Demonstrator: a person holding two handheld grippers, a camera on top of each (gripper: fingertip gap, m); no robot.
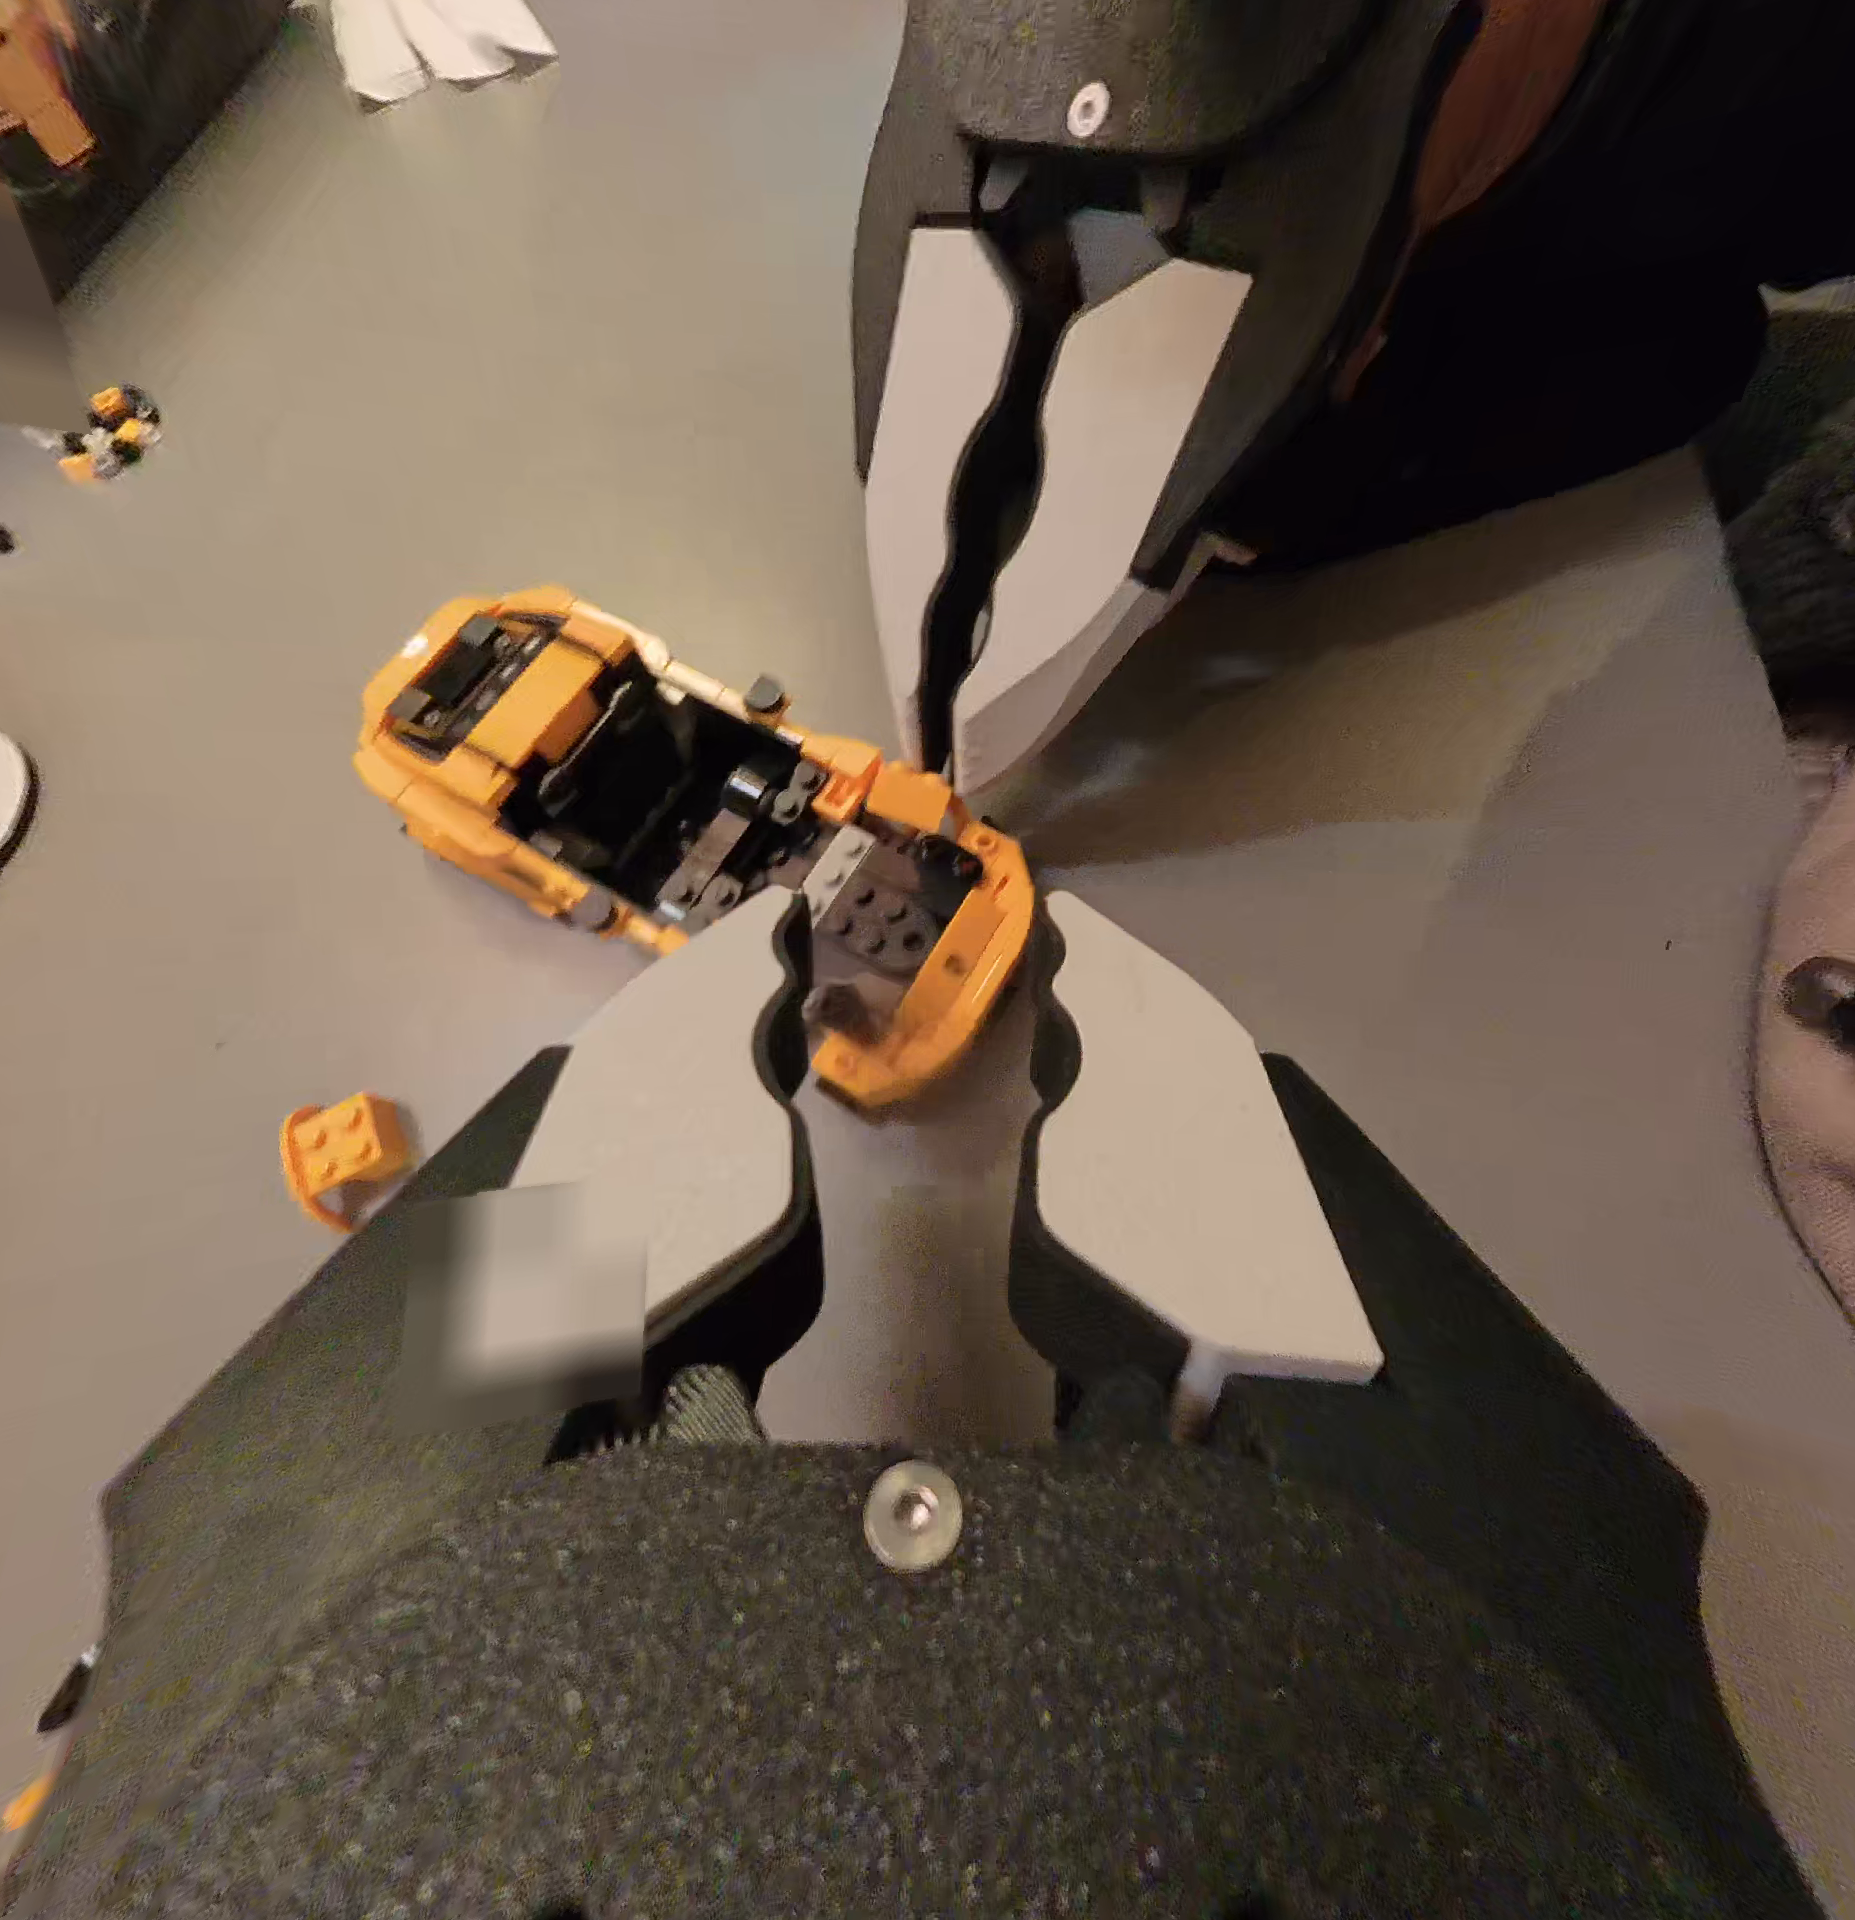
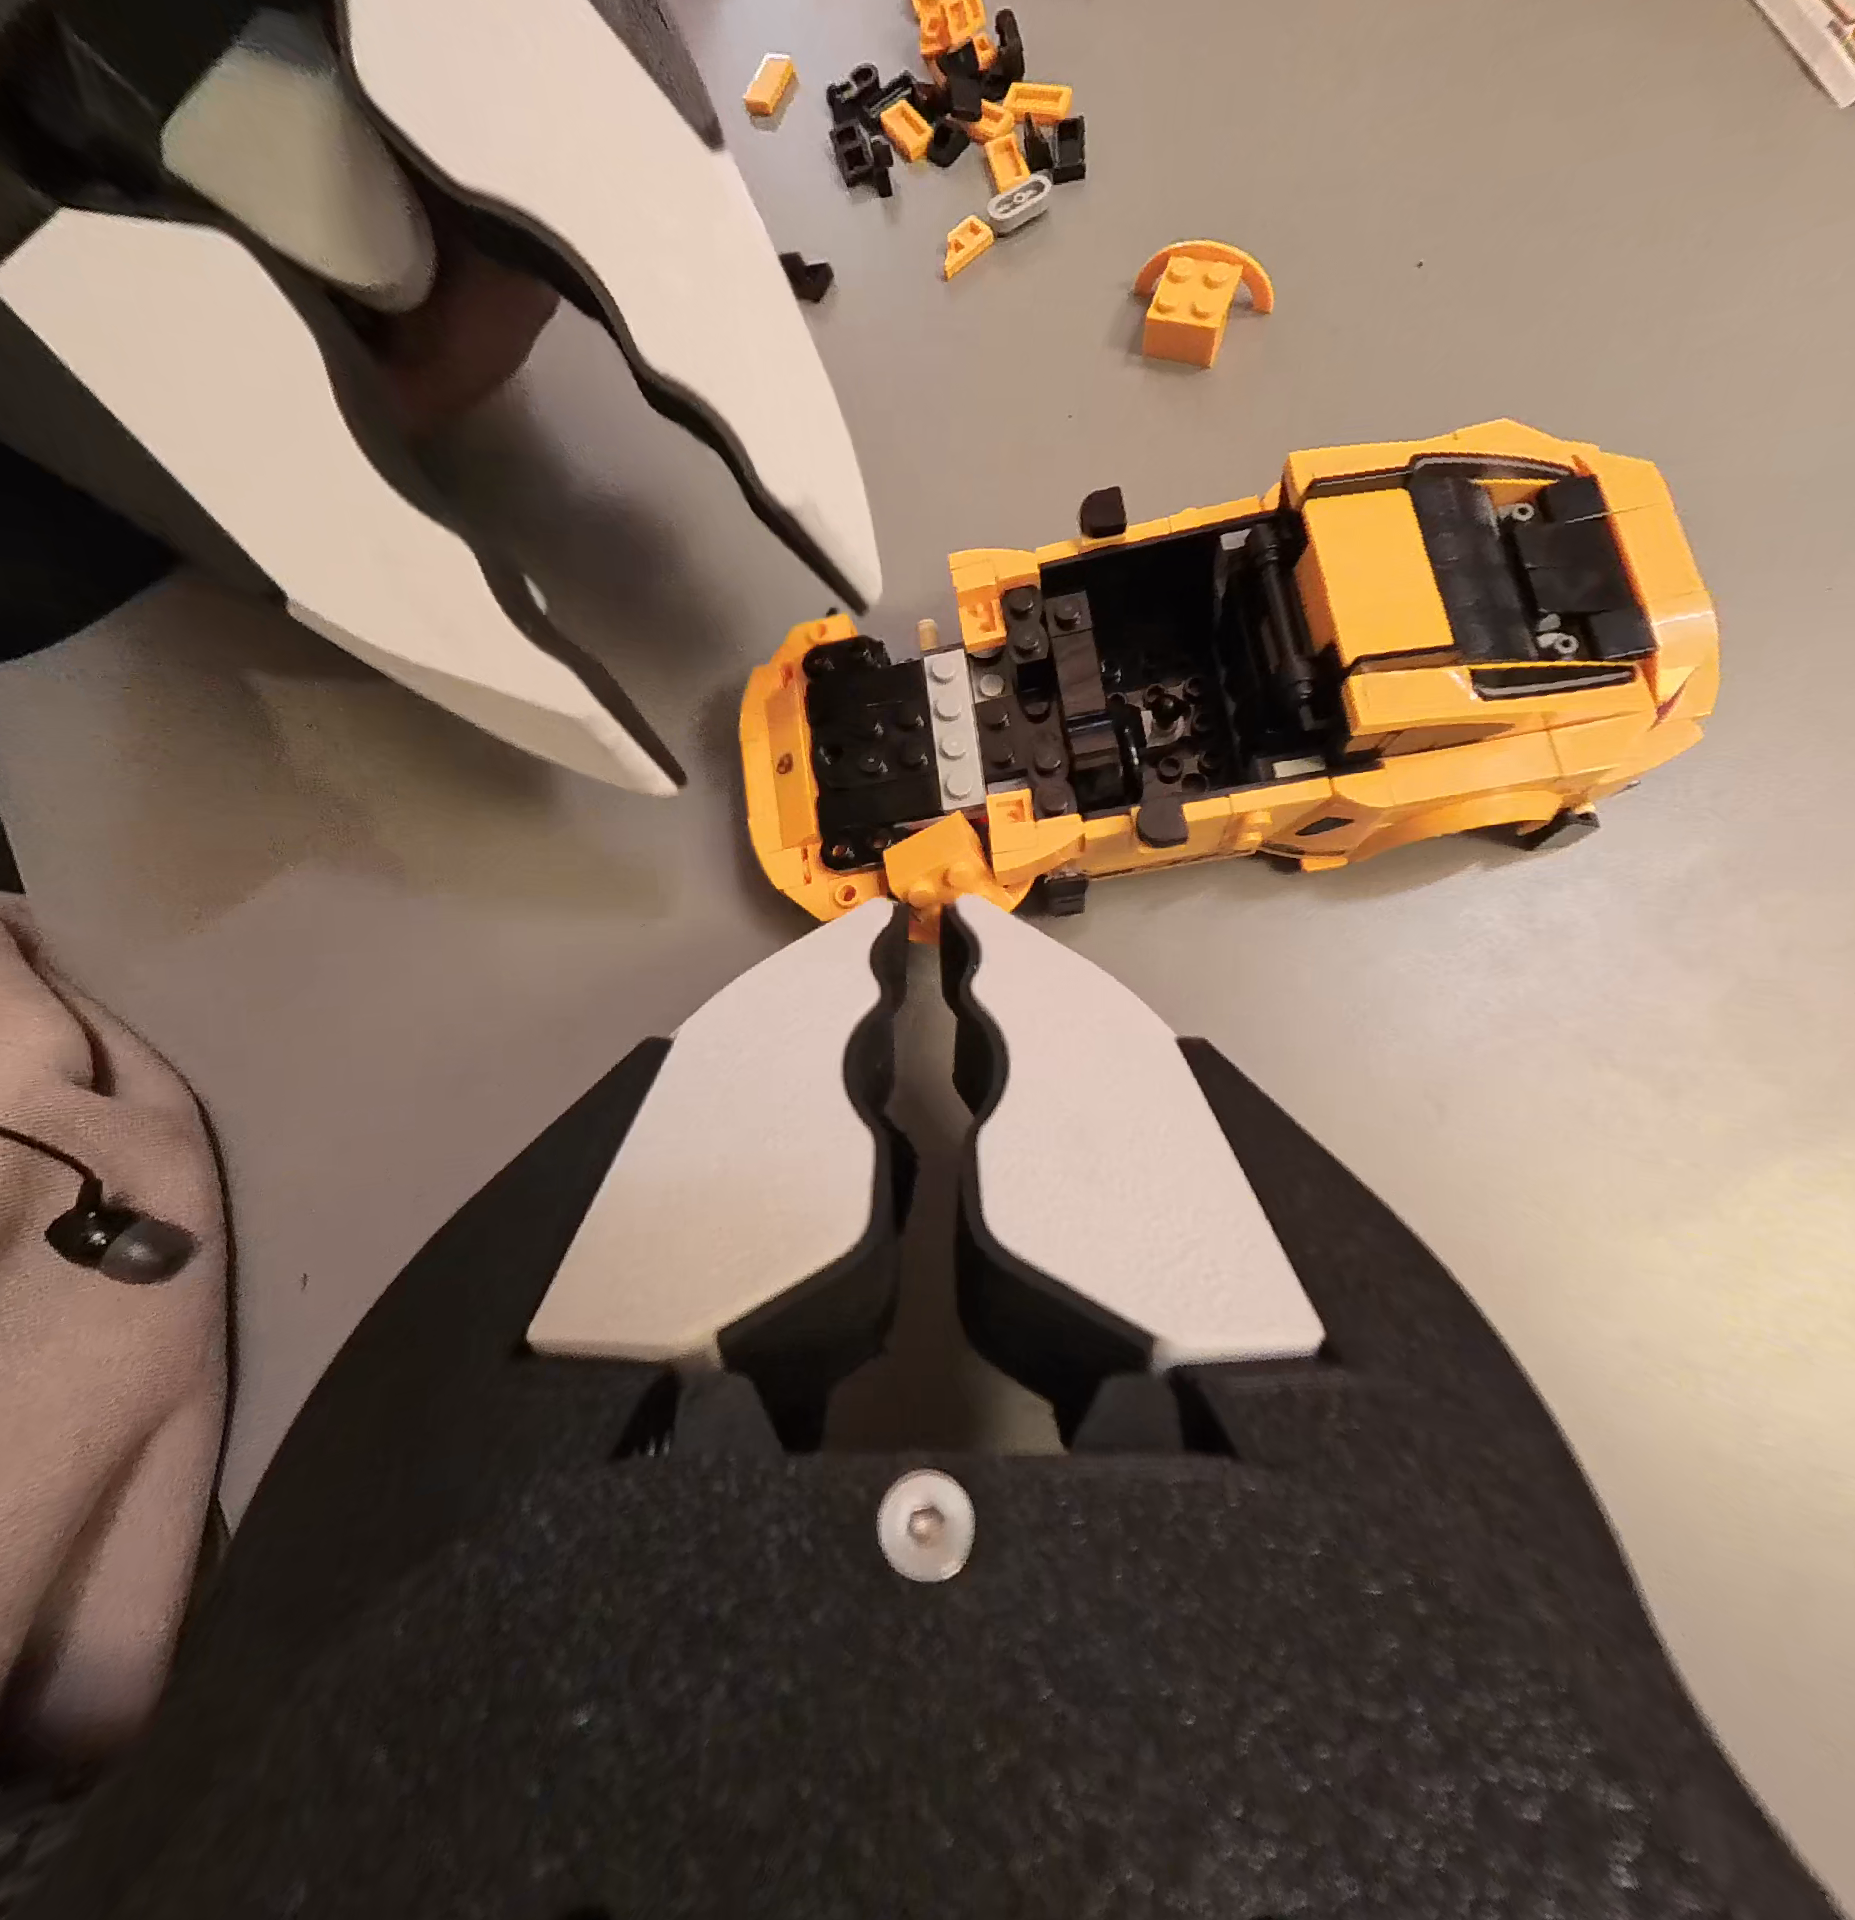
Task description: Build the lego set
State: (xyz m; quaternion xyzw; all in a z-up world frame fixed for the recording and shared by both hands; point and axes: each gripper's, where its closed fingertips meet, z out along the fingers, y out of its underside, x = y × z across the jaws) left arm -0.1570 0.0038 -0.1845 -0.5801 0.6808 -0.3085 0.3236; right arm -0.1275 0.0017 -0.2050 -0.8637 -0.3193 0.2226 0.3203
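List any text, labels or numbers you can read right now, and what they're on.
Readable text: none.
Printed sheet, table's far corner, right wrist view: print too small and cropped to read.
Orange car: tiny mark on its nose, too small to read.
Small orange piece in the right tongs: no print visible.

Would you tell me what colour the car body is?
Orange car body, clearest in the right wrist view.
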